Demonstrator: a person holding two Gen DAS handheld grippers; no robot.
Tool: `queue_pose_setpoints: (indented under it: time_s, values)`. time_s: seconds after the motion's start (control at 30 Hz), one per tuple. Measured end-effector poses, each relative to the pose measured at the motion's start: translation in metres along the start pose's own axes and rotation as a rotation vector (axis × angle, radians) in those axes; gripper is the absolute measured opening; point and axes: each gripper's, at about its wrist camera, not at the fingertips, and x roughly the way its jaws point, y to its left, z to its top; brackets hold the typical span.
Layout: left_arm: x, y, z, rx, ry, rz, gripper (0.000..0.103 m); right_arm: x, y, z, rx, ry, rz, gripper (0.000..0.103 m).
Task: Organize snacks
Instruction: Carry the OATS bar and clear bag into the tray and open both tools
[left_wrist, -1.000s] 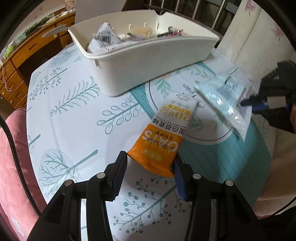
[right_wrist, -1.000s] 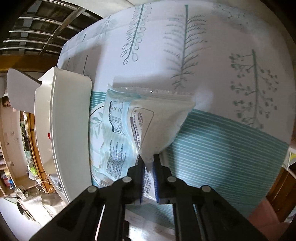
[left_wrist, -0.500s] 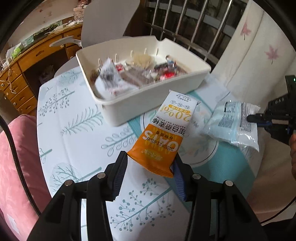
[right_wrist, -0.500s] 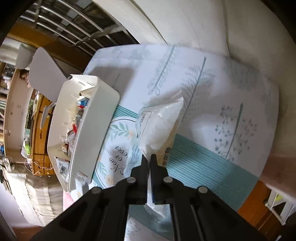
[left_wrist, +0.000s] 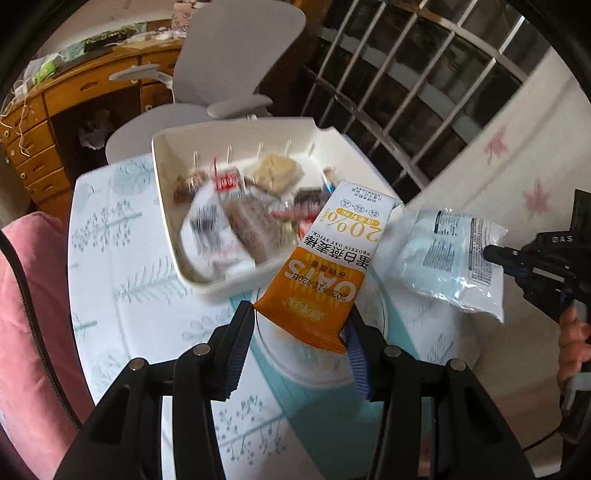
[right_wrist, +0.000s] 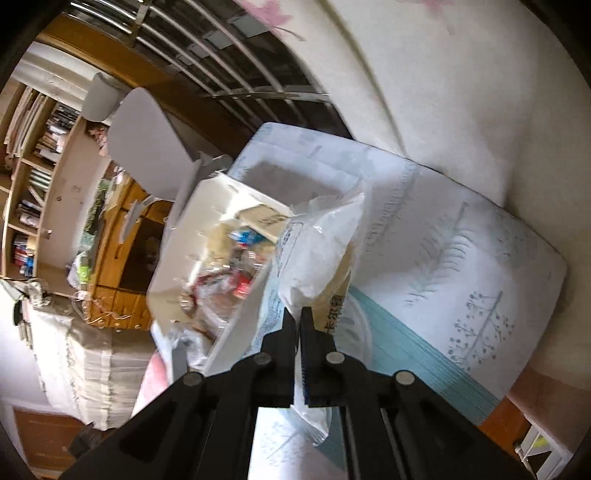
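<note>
Holding an orange-and-white oat stick packet (left_wrist: 327, 275) by its orange end, left gripper (left_wrist: 297, 334) closed around it, raised over the leaf-patterned tabletop (left_wrist: 122, 266), far end overlapping the near right corner of a white rectangular plastic bin (left_wrist: 207, 284) full of mixed wrapped snacks. To the right, right gripper (right_wrist: 298, 325) pinched almost fully closed on a pale blue-and-white plastic snack bag (right_wrist: 319, 243), lifted beside the bin.
</note>
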Motion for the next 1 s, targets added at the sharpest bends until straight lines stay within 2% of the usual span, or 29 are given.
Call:
queue_pose_setpoints:
  time_s: [0.17, 0.33, 0.53, 0.63, 0.7, 0.73, 0.77, 0.87, 1.0]
  values:
    - [0.006, 0.0, 0.023, -0.021, -0.027, 0.049, 0.047, 0.002, 0.032, 0.024, -0.078, 0.013, 0.089, 0.001]
    - [0.013, -0.003, 0.043, -0.074, -0.066, 0.098, 0.047, 0.019, 0.057, 0.043, -0.136, 0.043, 0.146, 0.001]
    - [0.024, -0.005, 0.066, -0.144, -0.131, 0.158, 0.047, 0.048, 0.089, 0.064, -0.267, 0.102, 0.204, 0.001]
    - [0.035, -0.003, 0.071, -0.19, -0.114, 0.197, 0.059, 0.061, 0.103, 0.072, -0.339, 0.113, 0.215, 0.005]
    - [0.039, 0.001, 0.069, -0.244, -0.101, 0.203, 0.072, 0.07, 0.105, 0.076, -0.352, 0.131, 0.207, 0.008]
    - [0.04, 0.003, 0.066, -0.276, -0.092, 0.202, 0.074, 0.075, 0.104, 0.077, -0.349, 0.149, 0.204, 0.008]
    - [0.04, 0.004, 0.063, -0.291, -0.087, 0.202, 0.076, 0.078, 0.101, 0.079, -0.345, 0.163, 0.204, 0.012]
    - [0.036, 0.002, 0.052, -0.31, -0.065, 0.223, 0.081, 0.083, 0.089, 0.082, -0.311, 0.203, 0.196, 0.034]
    - [0.03, -0.003, 0.033, -0.314, -0.043, 0.234, 0.084, 0.079, 0.072, 0.079, -0.309, 0.203, 0.17, 0.045]
